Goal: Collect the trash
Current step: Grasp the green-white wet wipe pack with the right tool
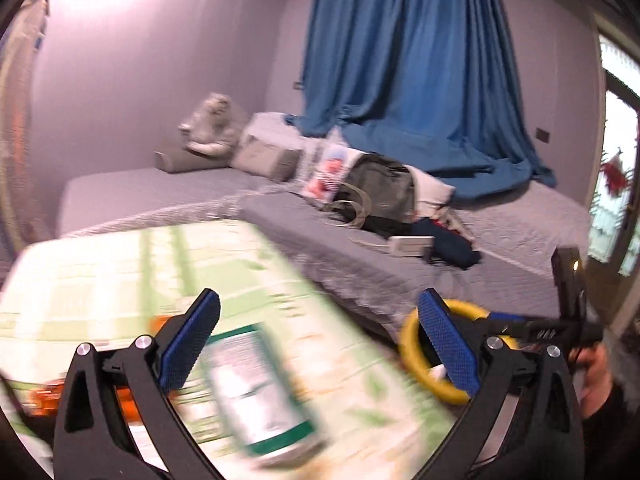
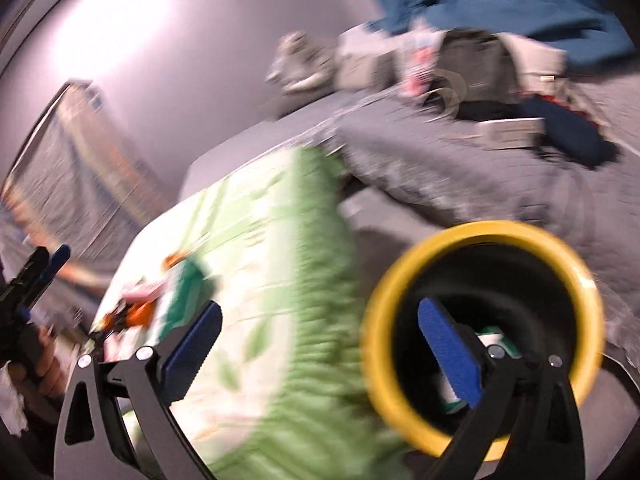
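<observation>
In the left wrist view, my left gripper (image 1: 318,300) is open above a table covered by a green leaf-patterned cloth (image 1: 120,272). A blurred green-and-white can (image 1: 260,392) shows between its blue pads, untouched, seemingly on the cloth. A yellow-rimmed black bin (image 1: 408,340) sits behind the right finger. In the right wrist view, my right gripper (image 2: 320,308) is open and empty, its right finger in front of the bin (image 2: 480,232). A green-and-white piece of trash (image 2: 496,340) lies in the bin. The can (image 2: 184,292) appears at the cloth's left.
Orange items (image 2: 136,312) lie at the table's left edge. Beyond the table is a grey bed (image 1: 360,264) with a bag (image 1: 384,188), dark clothes (image 1: 452,244), pillows (image 1: 264,148) and a blue curtain (image 1: 408,60). A hand holds each gripper at the opposite view's edge.
</observation>
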`<state>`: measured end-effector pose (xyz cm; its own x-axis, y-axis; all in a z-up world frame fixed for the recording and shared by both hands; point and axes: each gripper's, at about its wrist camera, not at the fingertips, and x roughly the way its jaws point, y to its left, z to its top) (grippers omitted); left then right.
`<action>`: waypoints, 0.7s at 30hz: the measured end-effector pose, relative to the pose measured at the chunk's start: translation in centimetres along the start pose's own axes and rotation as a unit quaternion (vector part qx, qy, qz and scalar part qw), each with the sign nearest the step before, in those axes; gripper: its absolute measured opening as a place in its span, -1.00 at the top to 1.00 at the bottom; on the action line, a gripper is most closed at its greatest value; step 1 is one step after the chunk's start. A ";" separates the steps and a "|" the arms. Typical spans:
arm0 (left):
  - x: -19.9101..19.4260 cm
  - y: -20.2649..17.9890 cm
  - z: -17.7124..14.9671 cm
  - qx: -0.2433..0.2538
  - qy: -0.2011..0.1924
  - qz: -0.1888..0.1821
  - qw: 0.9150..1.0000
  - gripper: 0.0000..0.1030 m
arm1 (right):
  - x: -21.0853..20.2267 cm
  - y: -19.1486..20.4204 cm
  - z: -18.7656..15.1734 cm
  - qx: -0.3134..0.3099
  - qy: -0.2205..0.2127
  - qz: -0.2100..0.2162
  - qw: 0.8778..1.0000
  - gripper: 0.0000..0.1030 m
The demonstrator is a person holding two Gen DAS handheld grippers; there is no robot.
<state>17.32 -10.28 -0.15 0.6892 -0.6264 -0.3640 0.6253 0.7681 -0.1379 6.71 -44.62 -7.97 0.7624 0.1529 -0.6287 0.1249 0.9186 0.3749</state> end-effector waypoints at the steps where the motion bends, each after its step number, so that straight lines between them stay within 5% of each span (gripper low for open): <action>1: -1.2 1.3 -0.5 0.005 -0.003 0.019 1.000 -0.84 | 0.9 1.6 0.0 -0.015 0.014 0.013 1.000 -0.85; 6: -6.5 7.1 -4.2 0.018 0.009 0.086 0.996 -0.84 | 6.1 10.0 -1.0 -0.092 0.104 0.066 0.988 -0.85; 13: -10.2 9.8 -10.4 0.031 0.060 0.061 0.996 -0.84 | 12.8 18.6 -1.6 -0.149 0.173 0.044 0.973 -0.85; 21: -10.5 9.2 -13.9 0.069 0.090 0.022 0.993 -0.84 | 19.5 22.7 -0.4 -0.184 0.229 -0.031 0.955 -0.85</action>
<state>10.71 5.21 -10.38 0.6479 -0.5498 -0.5273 0.6491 0.7607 0.0045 24.16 -20.67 -11.99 0.3934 0.1600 -0.9053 -0.1355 0.9841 0.1151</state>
